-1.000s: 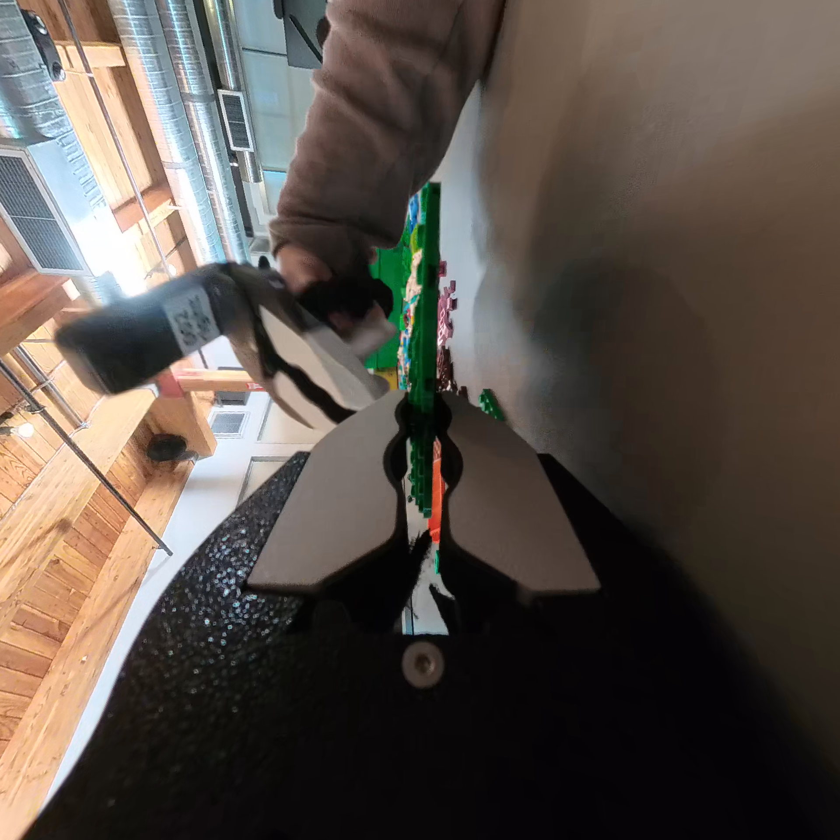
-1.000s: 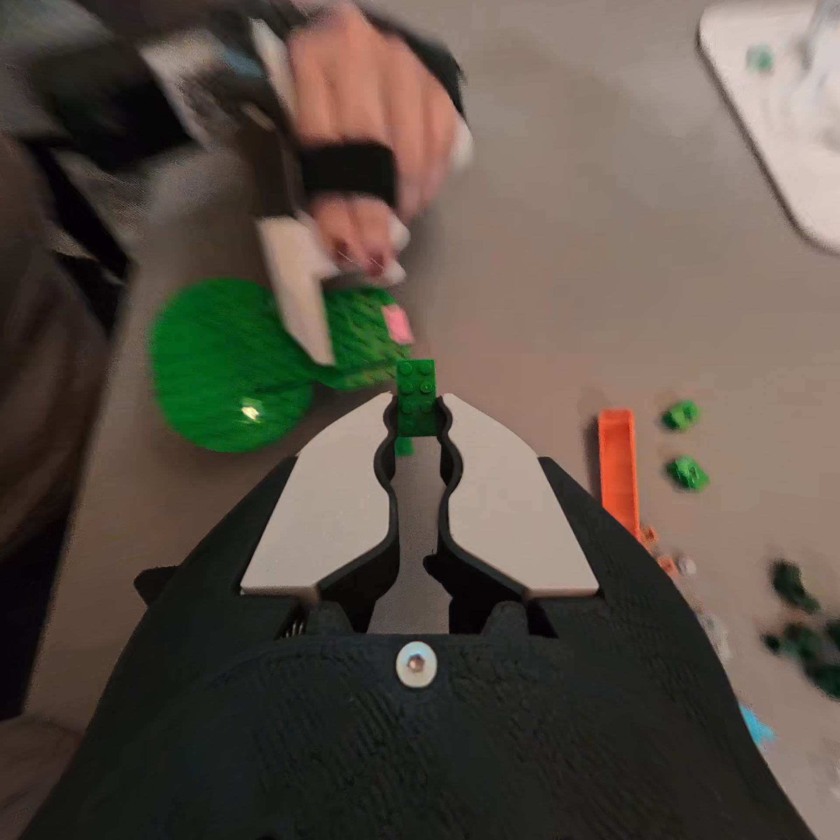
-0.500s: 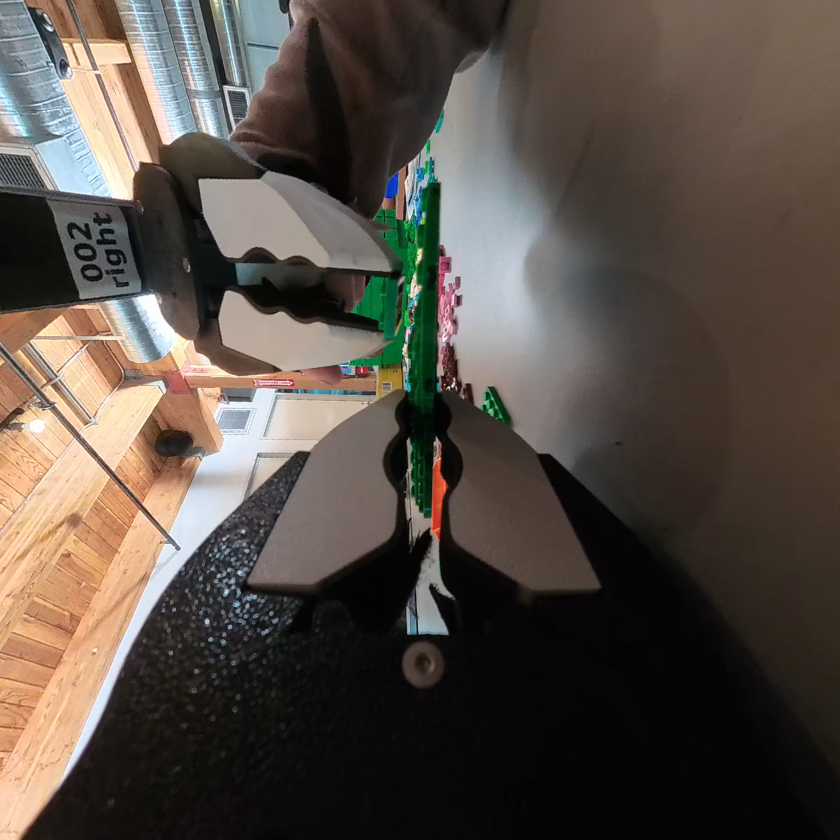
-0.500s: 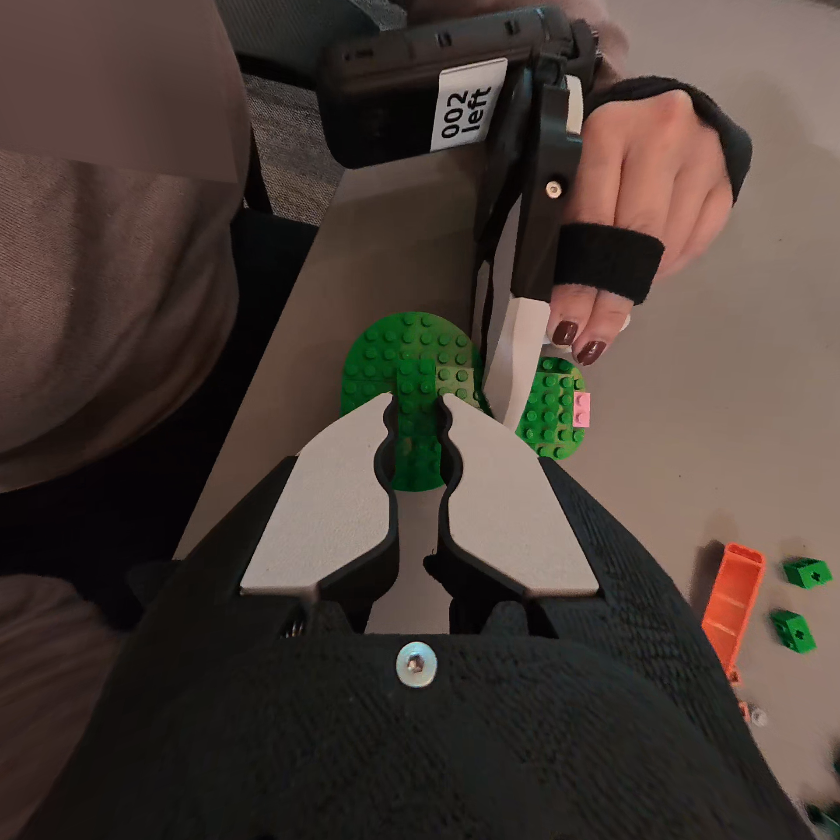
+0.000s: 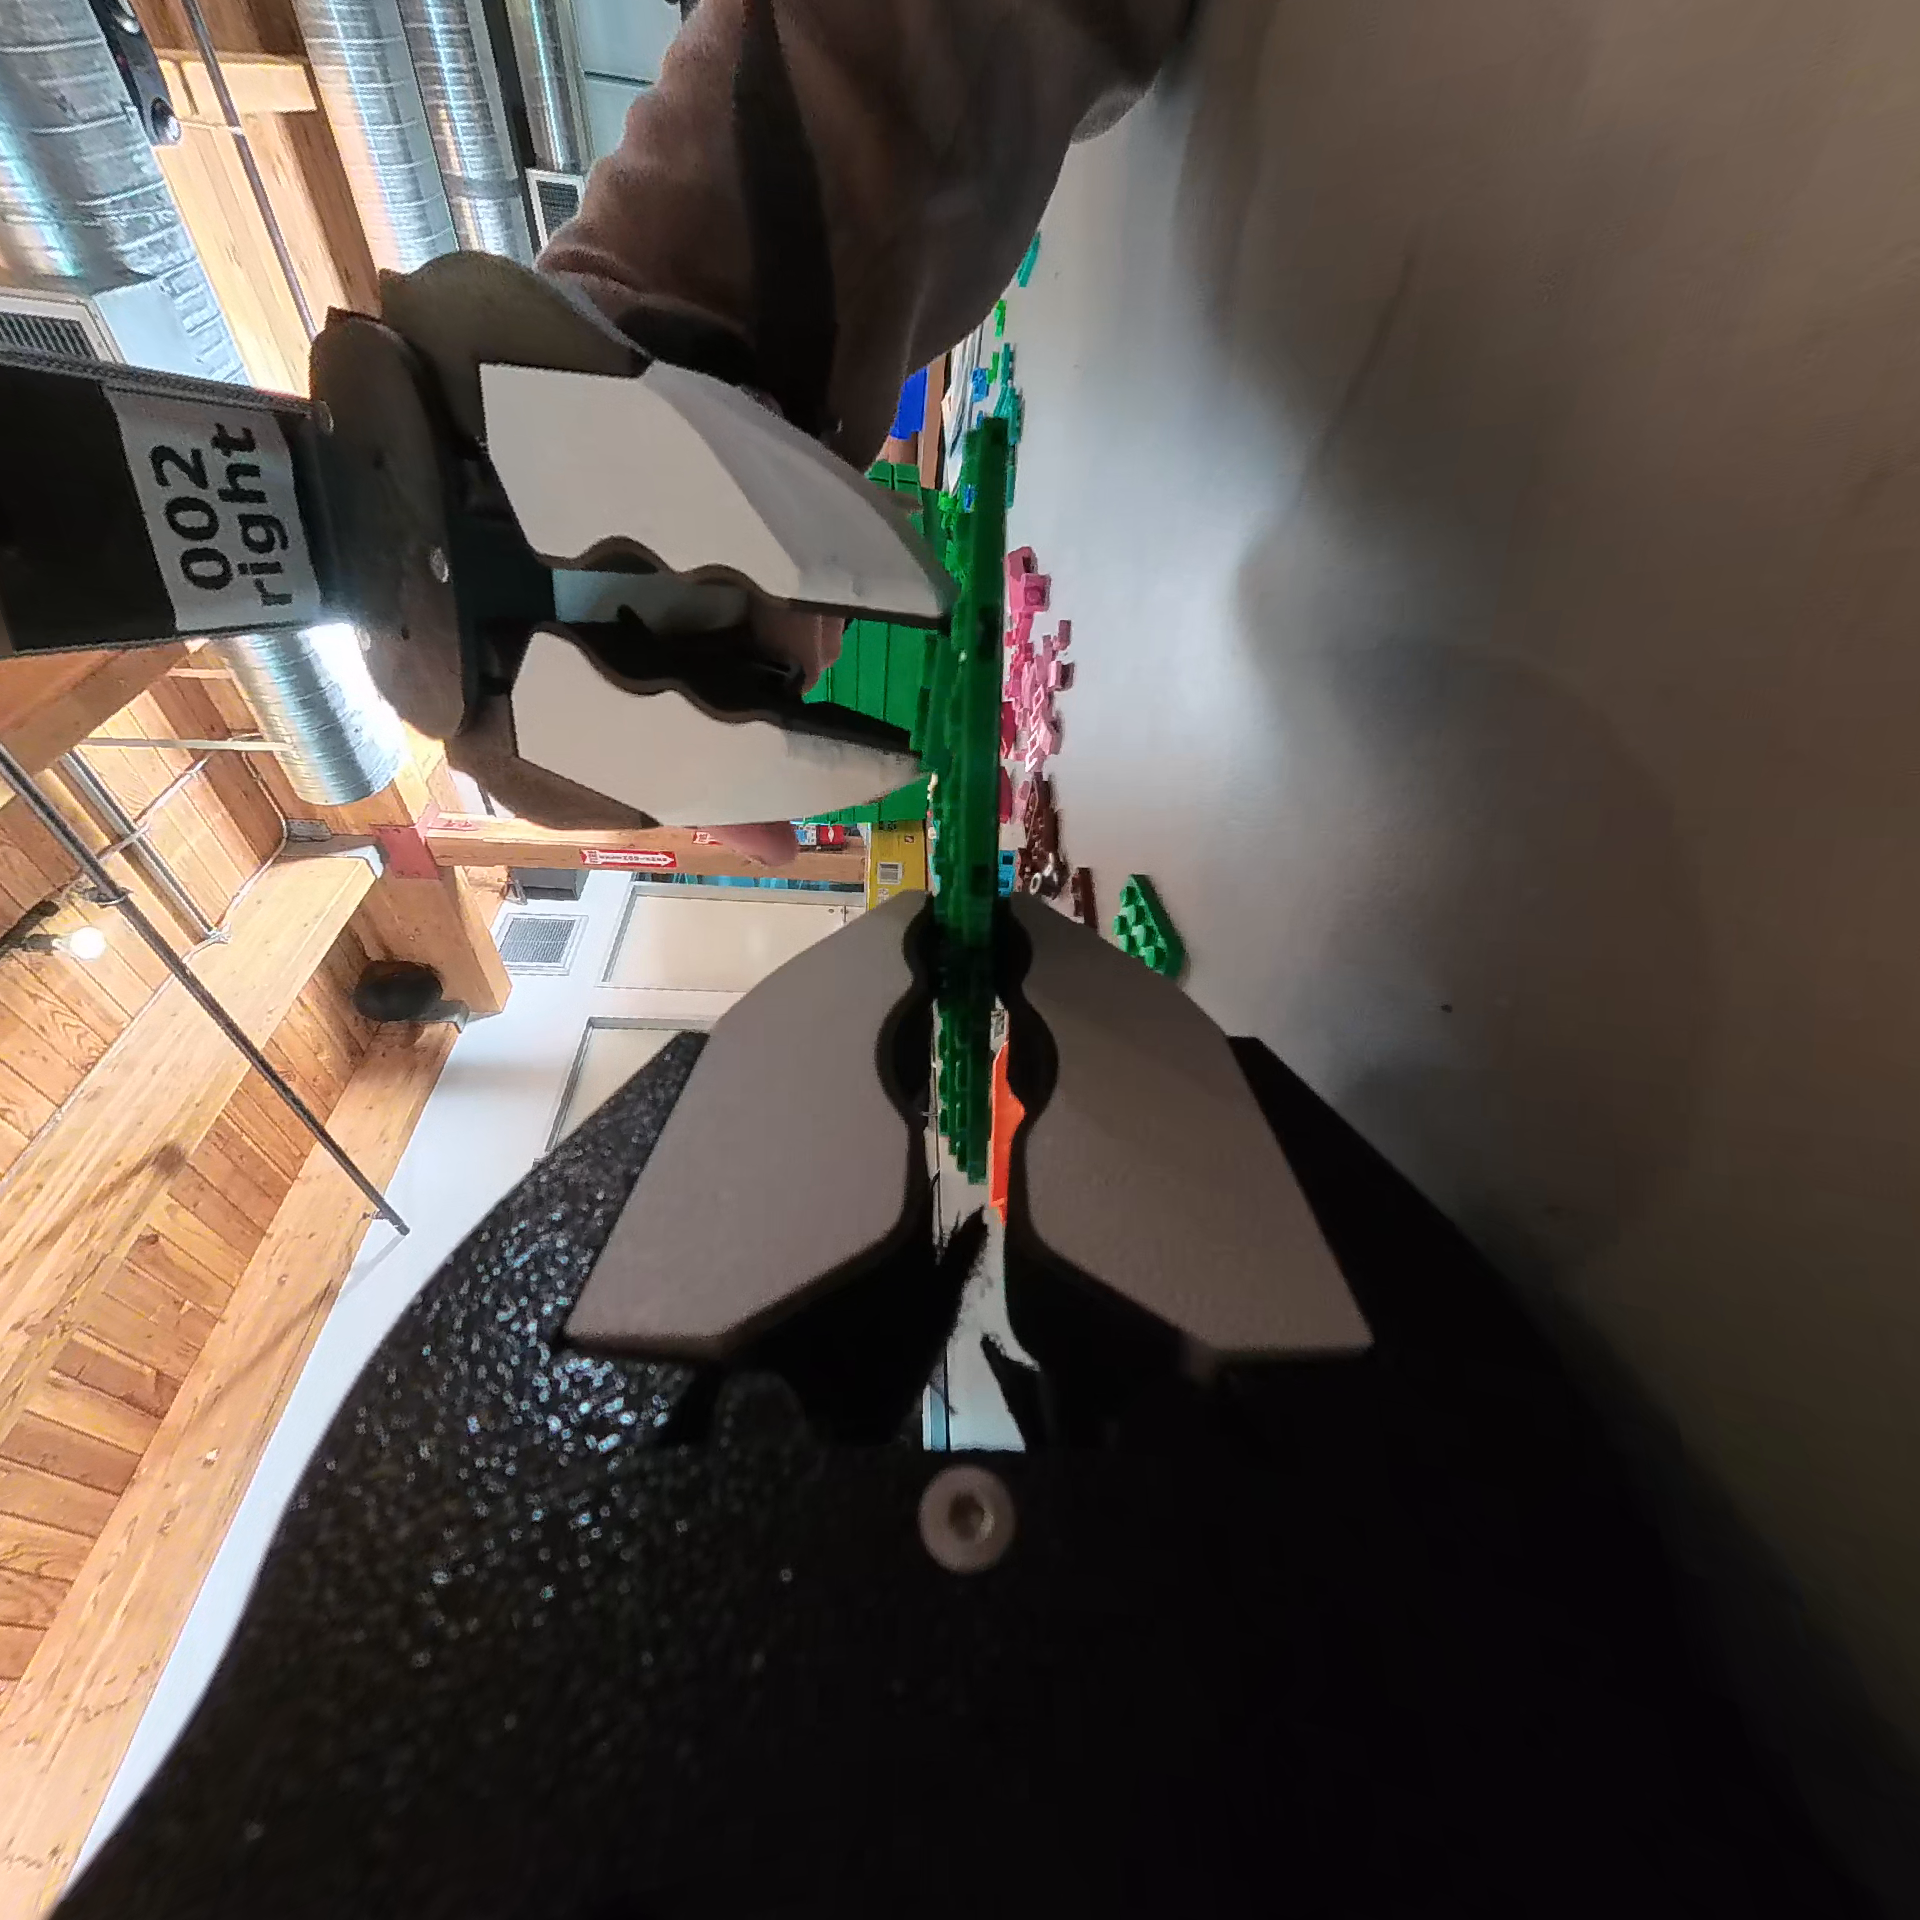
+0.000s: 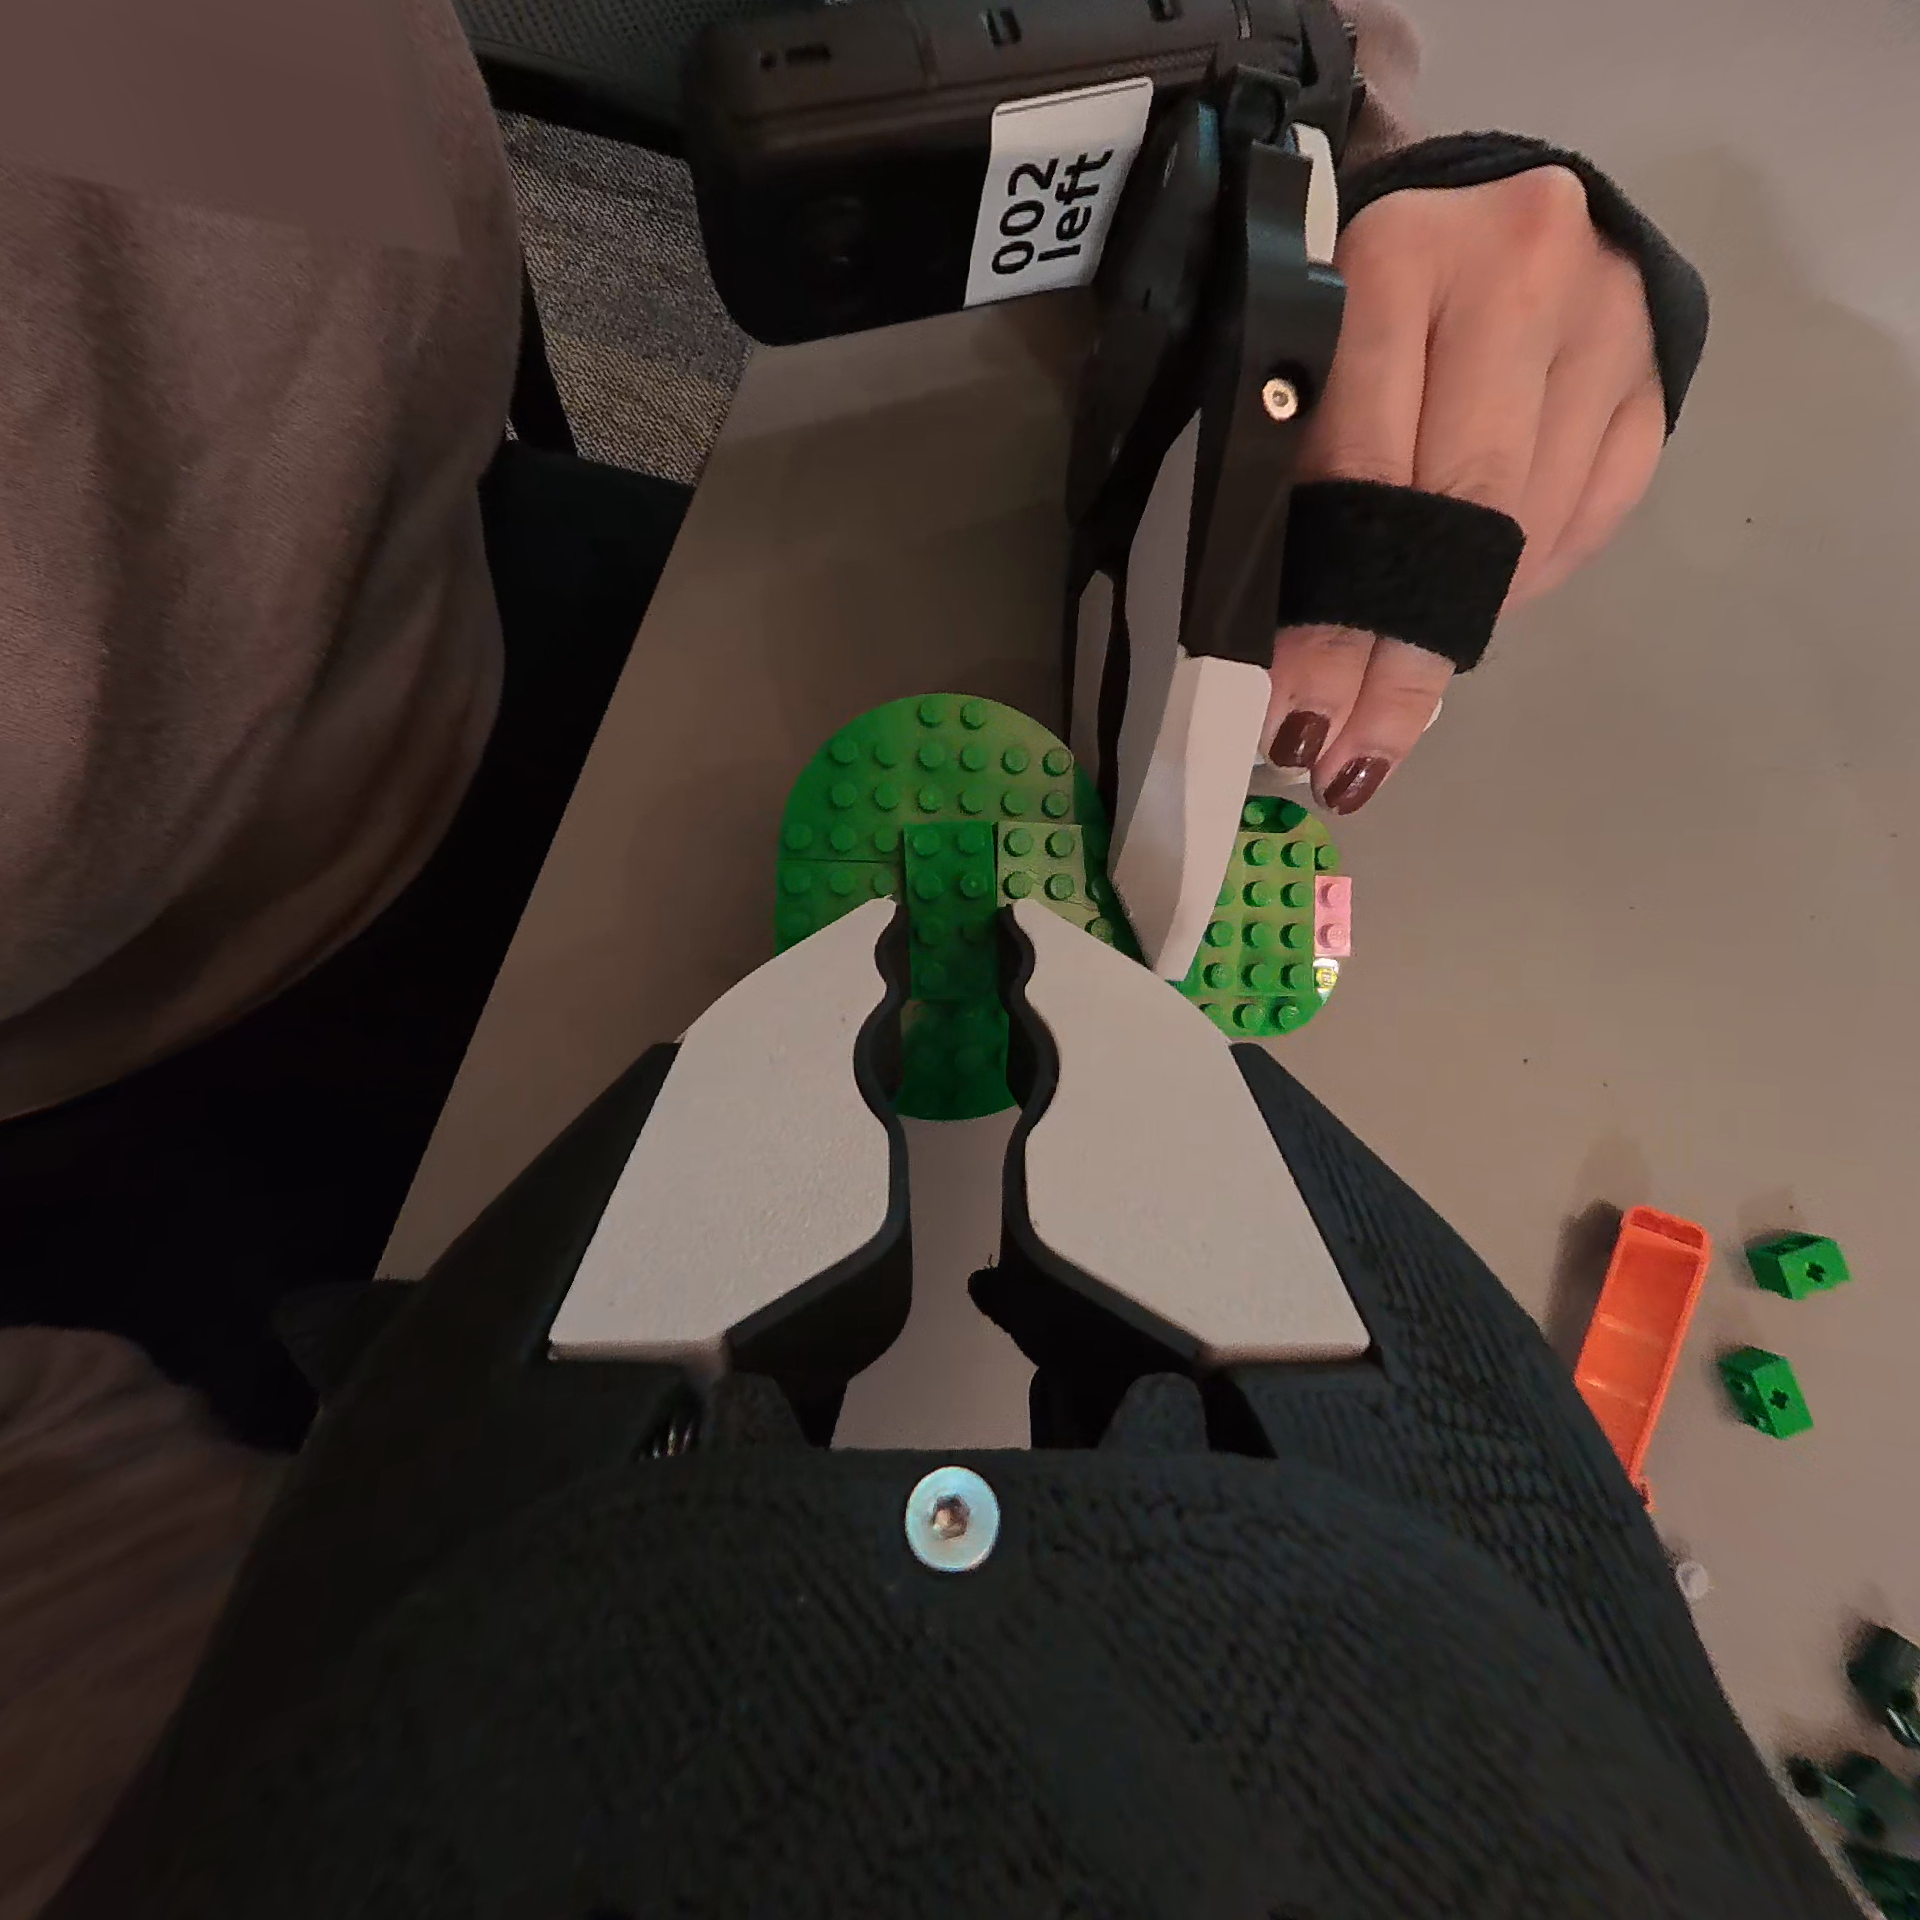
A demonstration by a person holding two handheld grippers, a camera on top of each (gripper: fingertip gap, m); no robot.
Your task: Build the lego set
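A bright green rounded baseplate (image 6: 914, 774) lies on the grey table near its edge, with a small pink brick (image 6: 1333, 914) on its right lobe. My left gripper (image 6: 1164, 925) is shut on the baseplate between its two lobes. In the left wrist view the baseplate (image 5: 977, 644) shows edge-on between the left gripper's (image 5: 966, 920) fingertips. My right gripper (image 6: 951, 914) is shut on a darker green plate (image 6: 951, 883) and holds it down on the baseplate's studs. The right gripper also shows in the left wrist view (image 5: 928, 691), with its tips against the baseplate.
An orange piece (image 6: 1642, 1340) and two small green bricks (image 6: 1795, 1262) lie to the right. Dark green pieces (image 6: 1881, 1704) lie at the bottom right. Pink pieces (image 5: 1034, 665) and a green plate (image 5: 1148, 925) lie beyond the baseplate. The person's body is at the left, past the table edge. My left and right fingertips are right by each other. My left gripper's tips are some 15 centimetres from the orange piece (image 6: 1642, 1340).
My right gripper has carried the darker green plate left from over the bare table and down onto the baseplate. My left gripper has kept its hold on the baseplate.
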